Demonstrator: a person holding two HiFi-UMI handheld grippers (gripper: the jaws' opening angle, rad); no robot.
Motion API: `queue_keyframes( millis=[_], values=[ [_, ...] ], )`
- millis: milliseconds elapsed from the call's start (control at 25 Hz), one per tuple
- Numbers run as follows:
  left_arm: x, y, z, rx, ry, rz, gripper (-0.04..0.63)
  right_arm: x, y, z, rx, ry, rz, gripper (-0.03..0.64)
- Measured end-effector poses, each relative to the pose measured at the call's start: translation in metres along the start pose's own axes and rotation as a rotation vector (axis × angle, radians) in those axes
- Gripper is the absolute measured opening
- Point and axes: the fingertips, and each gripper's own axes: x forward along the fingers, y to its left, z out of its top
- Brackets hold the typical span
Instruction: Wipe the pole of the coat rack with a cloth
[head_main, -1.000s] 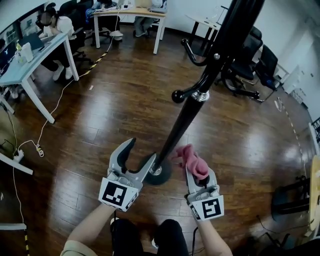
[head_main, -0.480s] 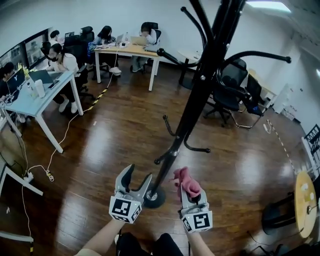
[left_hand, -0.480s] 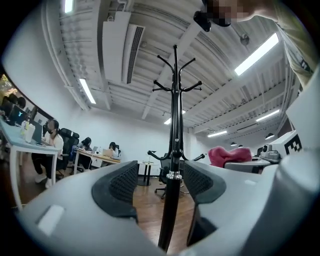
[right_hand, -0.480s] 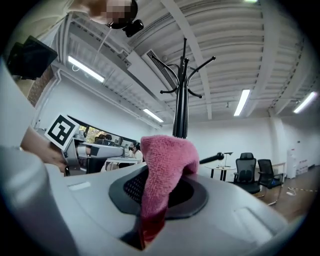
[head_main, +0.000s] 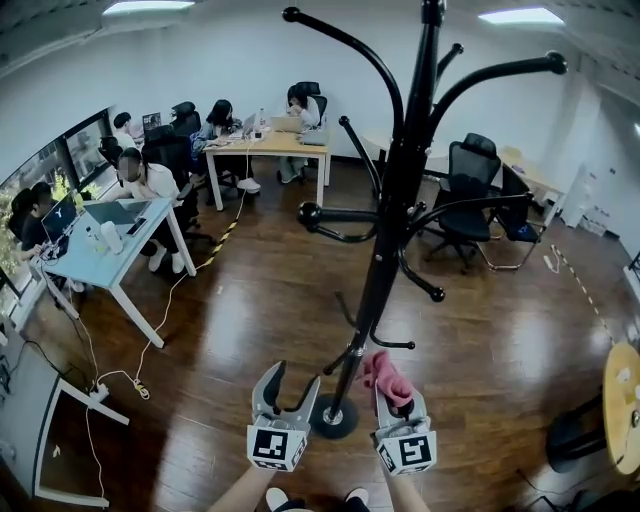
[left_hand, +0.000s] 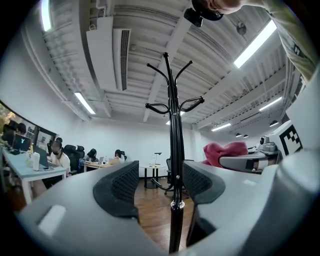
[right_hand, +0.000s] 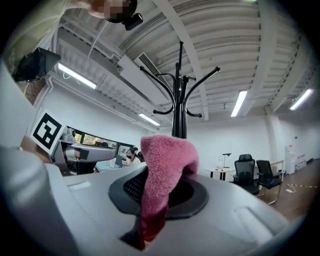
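Note:
The black coat rack pole rises from its round base to curved hooks at the top. My left gripper stands open just left of the pole's foot, holding nothing. In the left gripper view the pole shows through the gap of that gripper, a little beyond the pads. My right gripper is on the pole's right, shut on a pink cloth. The cloth sticks up from that gripper, close beside the pole; contact cannot be told. The rack's top looms behind.
White desks with seated people fill the left and back. Black office chairs stand at the back right. A round table edge sits far right. Cables run over the wooden floor at left. Low hooks jut from the pole above my grippers.
The head view has tilted up, so the whole rack top now shows. Both grippers stay low on either side of the pole's foot, the cloth still clamped in the right one.

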Motion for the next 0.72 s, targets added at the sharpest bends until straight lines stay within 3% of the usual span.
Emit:
queue_keyframes(
  millis=[320, 560, 720],
  values=[
    [0.007, -0.008, 0.046, 0.035, -0.006, -0.012, 0.249, 0.014, 0.003, 0.055, 0.001, -0.058, 0.037, 0.052],
    [0.021, -0.006, 0.071, 0.046, -0.042, -0.016, 0.253, 0.014, -0.011, 0.069, -0.01, -0.109, -0.049, 0.052],
    [0.018, -0.012, 0.077, 0.067, -0.036, -0.022, 0.255, 0.014, -0.01, 0.071, -0.027, -0.093, -0.053, 0.052]
  ],
)
